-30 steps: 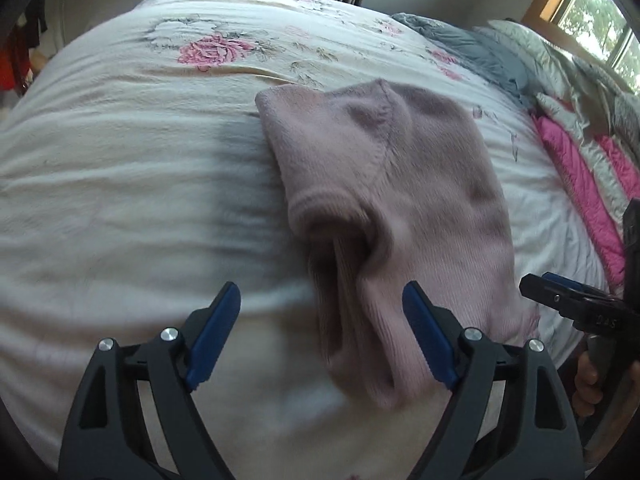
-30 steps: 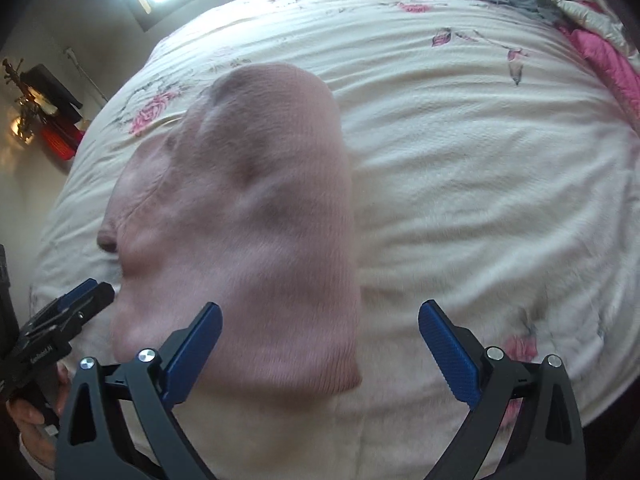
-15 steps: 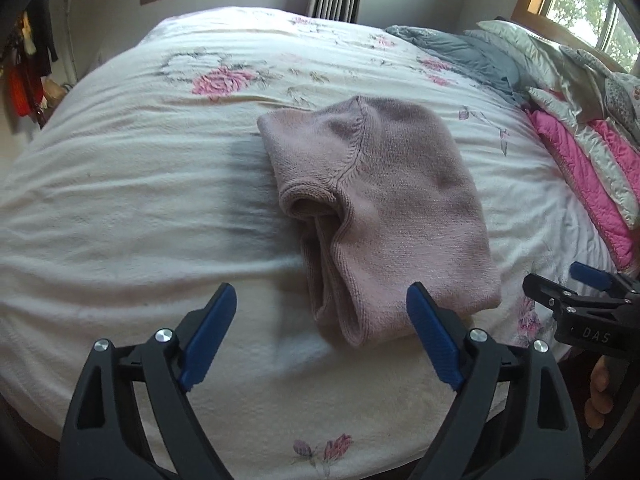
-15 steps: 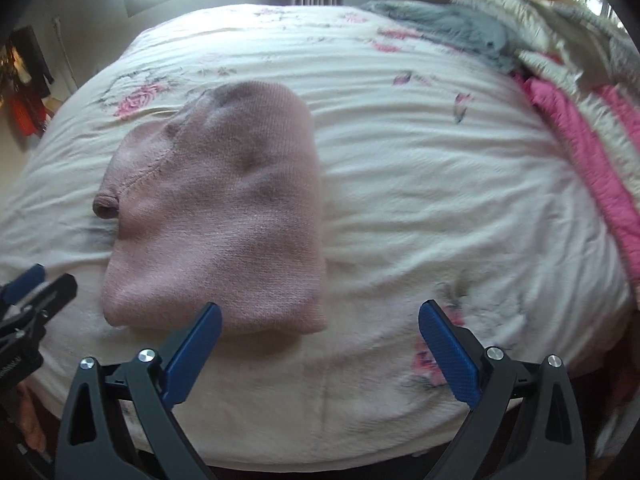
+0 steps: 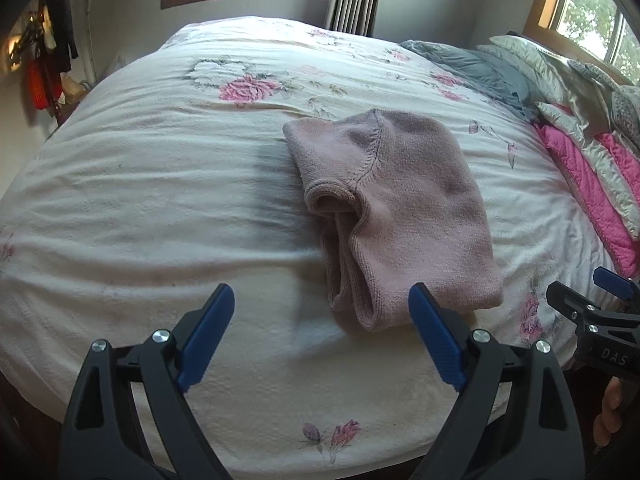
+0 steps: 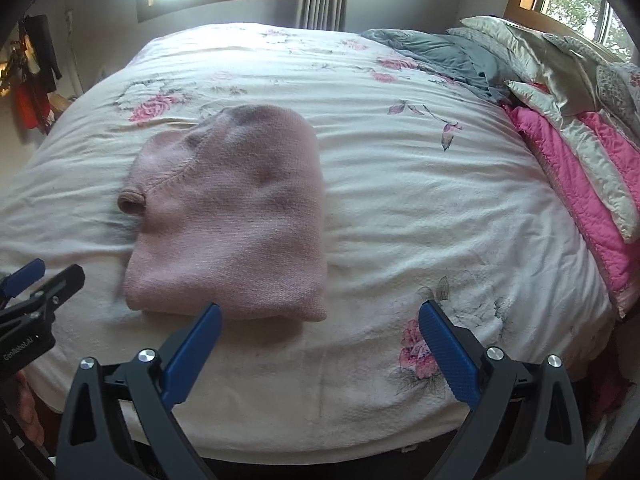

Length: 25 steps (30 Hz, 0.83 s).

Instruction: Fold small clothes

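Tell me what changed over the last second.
Both grippers, left gripper and right gripper, drew back from the pink sweater, which now looks smaller with more of the bed in view. Nothing was grasped or released. The sweater stays folded in place; both grippers stay open.

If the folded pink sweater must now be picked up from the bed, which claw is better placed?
Probably the left claw: the pink sweater has its stacked layers open toward it. The right claw sits further right, mostly over bare bedspread. Both are open.
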Motion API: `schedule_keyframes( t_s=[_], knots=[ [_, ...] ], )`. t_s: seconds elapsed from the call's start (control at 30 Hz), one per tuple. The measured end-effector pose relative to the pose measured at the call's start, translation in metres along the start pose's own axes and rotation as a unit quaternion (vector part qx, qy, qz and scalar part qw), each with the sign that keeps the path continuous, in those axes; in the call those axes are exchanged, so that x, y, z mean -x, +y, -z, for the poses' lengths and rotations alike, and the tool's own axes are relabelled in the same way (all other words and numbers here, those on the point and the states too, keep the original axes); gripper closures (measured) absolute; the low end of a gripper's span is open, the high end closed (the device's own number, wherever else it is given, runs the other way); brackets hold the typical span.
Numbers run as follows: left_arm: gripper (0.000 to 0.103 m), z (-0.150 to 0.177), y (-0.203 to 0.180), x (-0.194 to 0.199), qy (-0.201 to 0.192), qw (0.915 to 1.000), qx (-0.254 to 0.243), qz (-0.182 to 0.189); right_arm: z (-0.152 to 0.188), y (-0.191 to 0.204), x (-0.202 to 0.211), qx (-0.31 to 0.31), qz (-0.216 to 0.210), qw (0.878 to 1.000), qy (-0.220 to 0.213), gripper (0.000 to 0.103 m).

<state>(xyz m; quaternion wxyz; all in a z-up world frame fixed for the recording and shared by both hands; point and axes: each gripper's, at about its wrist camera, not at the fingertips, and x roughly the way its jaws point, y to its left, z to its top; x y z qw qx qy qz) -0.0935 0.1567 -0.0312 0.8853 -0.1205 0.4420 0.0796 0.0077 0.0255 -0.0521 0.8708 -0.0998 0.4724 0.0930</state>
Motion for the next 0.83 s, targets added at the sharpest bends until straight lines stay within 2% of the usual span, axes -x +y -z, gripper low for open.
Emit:
schedule_keyframes(
  t_s=[0.17, 0.57, 0.83],
  knots=[
    [0.014, 0.001, -0.006, 0.005, -0.009, 0.9999, -0.013, -0.004, 0.003, -0.002, -0.002, -0.006, -0.003, 1.000, 0.006, 0.004],
    [0.014, 0.003, -0.012, 0.001, -0.002, 0.9997, -0.025, -0.005, 0.004, -0.013, -0.005, -0.021, -0.008, 1.000, 0.003, 0.004],
    [0.013, 0.003, -0.012, 0.000, -0.002, 0.9997, -0.025, -0.005, 0.005, -0.014, -0.010, -0.024, -0.014, 0.999, 0.017, 0.004]
  ],
)
